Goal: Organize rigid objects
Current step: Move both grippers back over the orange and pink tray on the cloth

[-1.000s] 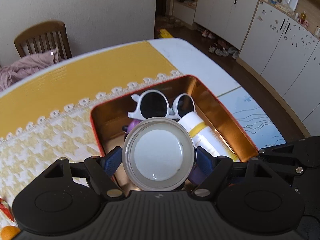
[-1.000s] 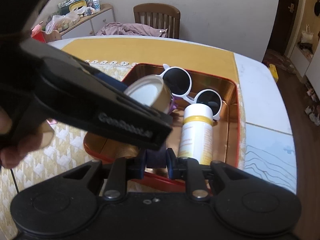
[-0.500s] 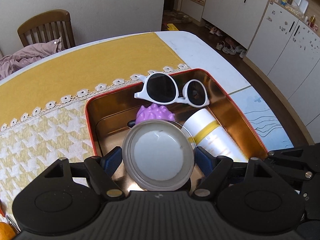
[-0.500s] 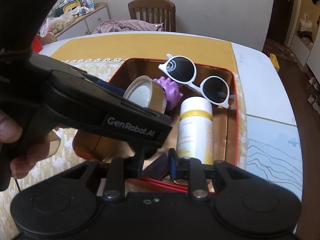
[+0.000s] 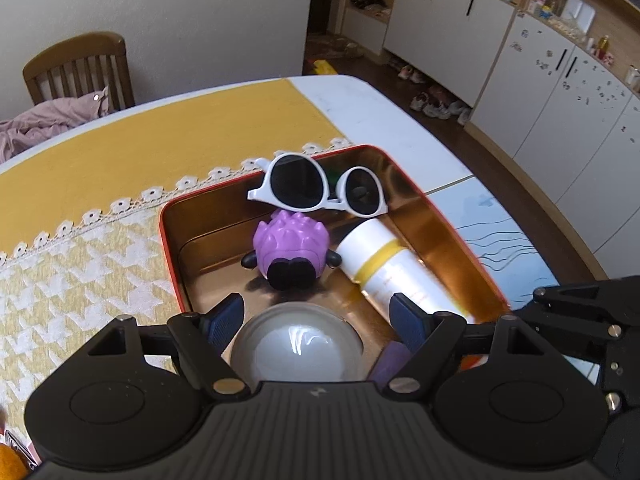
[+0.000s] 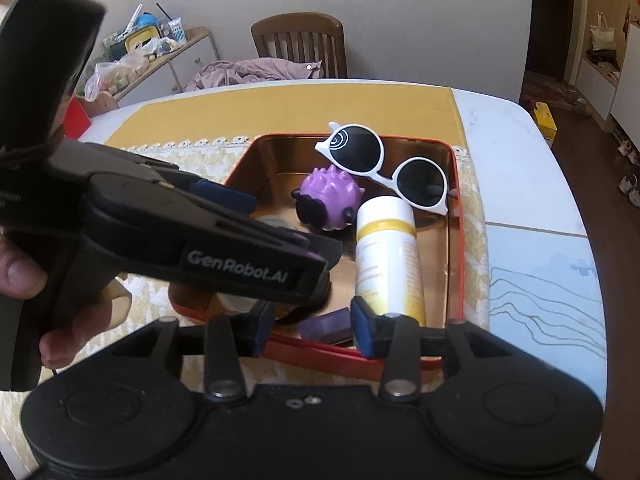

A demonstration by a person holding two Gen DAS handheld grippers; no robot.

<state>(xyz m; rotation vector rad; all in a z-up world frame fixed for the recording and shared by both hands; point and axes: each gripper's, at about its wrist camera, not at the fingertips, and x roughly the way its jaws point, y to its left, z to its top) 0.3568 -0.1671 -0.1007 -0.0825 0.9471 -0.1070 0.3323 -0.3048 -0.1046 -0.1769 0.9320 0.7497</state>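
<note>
Yellow cloth covers the desk (image 5: 224, 132) carrying a red-rimmed tin (image 5: 170, 248). Nearest, the left gripper (image 5: 318, 316) hangs with jaws spread either side of a round lidded jar (image 5: 298, 354) lying low in the tin, apparently not clamped. The right gripper (image 6: 312, 322) is likewise parted above a purple block (image 6: 326, 326). Beyond lie a purple spiky toy (image 5: 292, 244), a white bottle (image 5: 384, 268) and sunglasses (image 5: 316, 188). The jar looks stiff, light and smooth; its sides are probably the best hold.

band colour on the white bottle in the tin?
Yellow band around the white bottle, just below its cap. Clearest in the right wrist view.
</note>
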